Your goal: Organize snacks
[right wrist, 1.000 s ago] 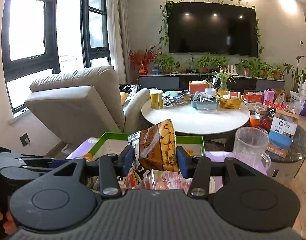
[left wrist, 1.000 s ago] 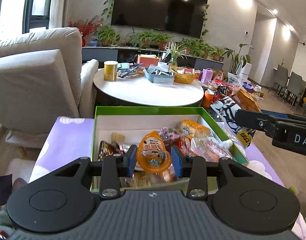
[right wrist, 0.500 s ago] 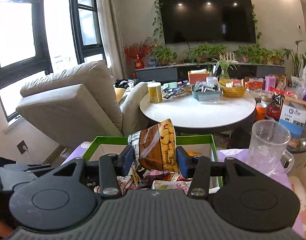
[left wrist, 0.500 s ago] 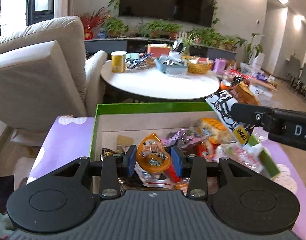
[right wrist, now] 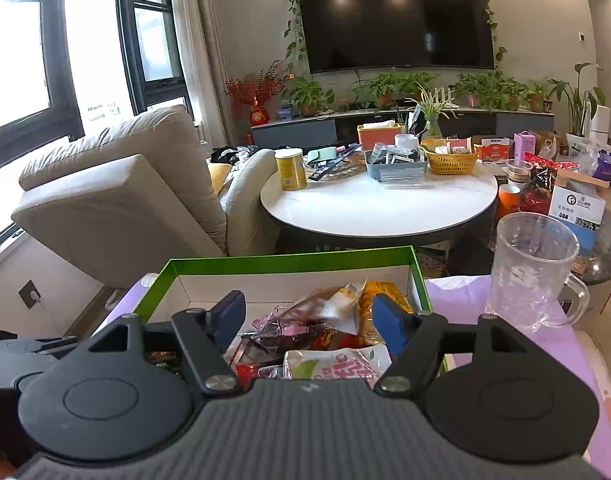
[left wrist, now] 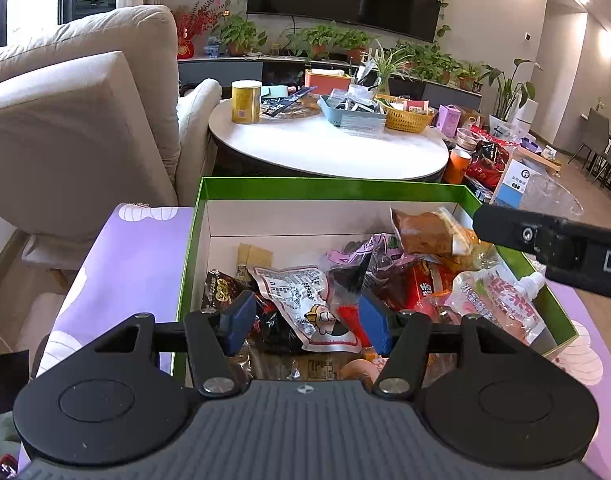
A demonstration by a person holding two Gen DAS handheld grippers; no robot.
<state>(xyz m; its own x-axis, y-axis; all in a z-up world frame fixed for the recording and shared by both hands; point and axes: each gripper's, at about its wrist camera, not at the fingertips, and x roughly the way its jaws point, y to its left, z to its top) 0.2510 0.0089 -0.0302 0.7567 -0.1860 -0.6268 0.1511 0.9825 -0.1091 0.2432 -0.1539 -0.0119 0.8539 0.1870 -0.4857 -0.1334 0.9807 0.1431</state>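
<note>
A green-rimmed box (left wrist: 329, 190) with a white inside holds several snack packets on a purple cloth. My left gripper (left wrist: 305, 322) is open just above the pile, over a white printed packet (left wrist: 305, 304). My right gripper (right wrist: 309, 322) is open and empty over the box (right wrist: 289, 264); an orange-brown peanut bag (right wrist: 345, 308) lies in the pile beyond it. The same bag (left wrist: 429, 232) shows at the box's far right in the left view, beside the right gripper's black body (left wrist: 553, 244).
A clear glass mug (right wrist: 533, 268) stands on the purple cloth (right wrist: 465, 292) right of the box. A round white table (right wrist: 377, 200) with a yellow can, trays and a basket stands behind. A beige armchair (right wrist: 121, 200) is at the left.
Both grippers opened. The left one let go of its orange pouch and the right one let go of the peanut bag, which now lies in the box. Both grippers moved lower, nearer the pile.
</note>
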